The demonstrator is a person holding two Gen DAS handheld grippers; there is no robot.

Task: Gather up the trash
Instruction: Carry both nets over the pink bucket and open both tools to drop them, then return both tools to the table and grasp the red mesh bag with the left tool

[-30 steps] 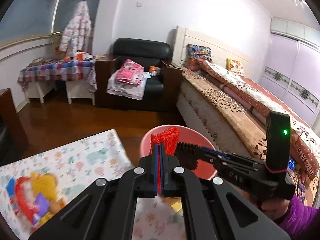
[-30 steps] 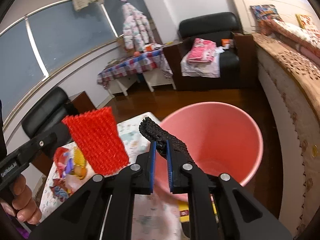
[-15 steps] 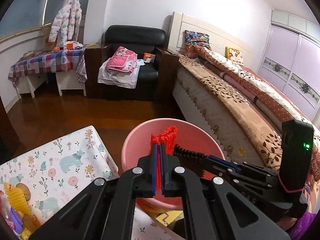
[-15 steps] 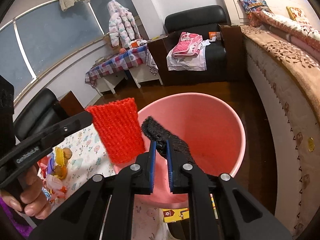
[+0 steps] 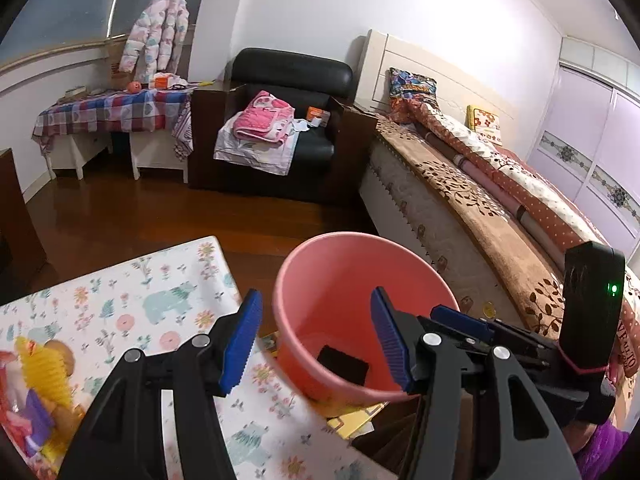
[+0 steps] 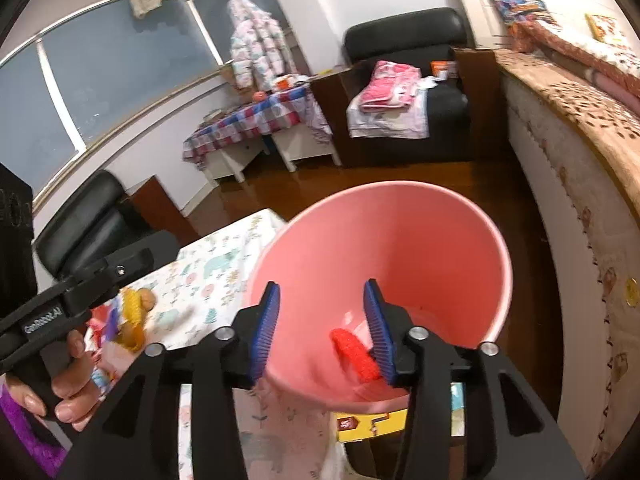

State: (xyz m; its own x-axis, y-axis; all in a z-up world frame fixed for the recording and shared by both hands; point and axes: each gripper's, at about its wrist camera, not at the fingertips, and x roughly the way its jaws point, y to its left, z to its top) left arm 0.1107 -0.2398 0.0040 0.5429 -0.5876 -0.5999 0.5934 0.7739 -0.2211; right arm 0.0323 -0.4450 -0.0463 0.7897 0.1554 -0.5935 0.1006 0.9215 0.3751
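Note:
A pink bucket [image 5: 320, 264] stands beside the table with the patterned cloth [image 5: 132, 300]; it also shows in the right wrist view [image 6: 440, 240]. A black mesh piece [image 5: 343, 365] lies on its bottom. A red mesh piece [image 6: 354, 354] lies inside it, seen in the right wrist view. My left gripper [image 5: 316, 344] is open and empty above the bucket's near rim. My right gripper [image 6: 322, 332] is open and empty over the bucket's mouth. The right gripper's body shows in the left wrist view [image 5: 520, 340].
A pile of colourful wrappers and toys [image 5: 36, 380] lies on the table's left part, also seen in the right wrist view [image 6: 128, 316]. A yellow box [image 6: 368, 420] sits under the bucket. A bed [image 5: 480, 208] runs along the right. A black armchair [image 5: 280, 132] stands behind.
Both grippers opened over the bucket. The red mesh piece left my left gripper and the black mesh piece left my right gripper; both now lie in the bucket.

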